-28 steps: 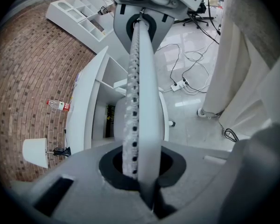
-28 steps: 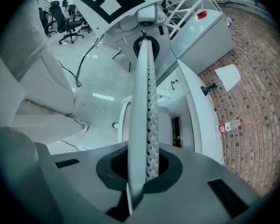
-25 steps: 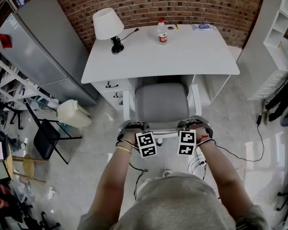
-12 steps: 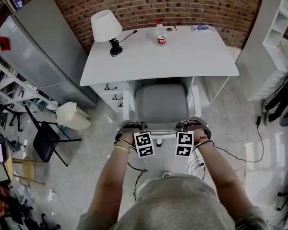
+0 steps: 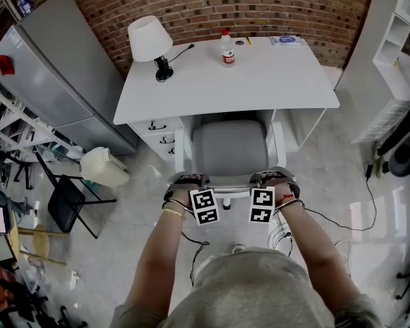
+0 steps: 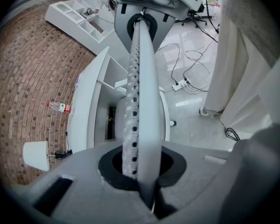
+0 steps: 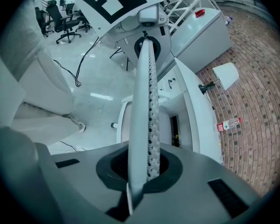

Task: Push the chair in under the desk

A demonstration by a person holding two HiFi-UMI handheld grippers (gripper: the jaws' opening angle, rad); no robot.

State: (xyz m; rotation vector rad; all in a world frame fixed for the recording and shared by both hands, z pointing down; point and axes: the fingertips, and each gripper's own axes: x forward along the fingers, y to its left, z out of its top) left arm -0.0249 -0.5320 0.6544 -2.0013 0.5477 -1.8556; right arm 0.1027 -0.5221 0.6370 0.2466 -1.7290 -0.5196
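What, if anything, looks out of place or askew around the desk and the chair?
Nothing looks spilled or damaged. The lamp and bottle stand upright on the desk. Only the chair stands partly out from under it, and loose cables lie on the floor beside it.

A red brick wall (image 5: 273,5) runs along the back. A tall grey fridge (image 5: 55,74) stands at the left, a white shelf unit (image 5: 400,26) at the right. The pale glossy floor (image 5: 342,176) reflects light; on it are a black folding chair (image 5: 67,200), a white bin (image 5: 104,166) and loose cables (image 5: 370,195).
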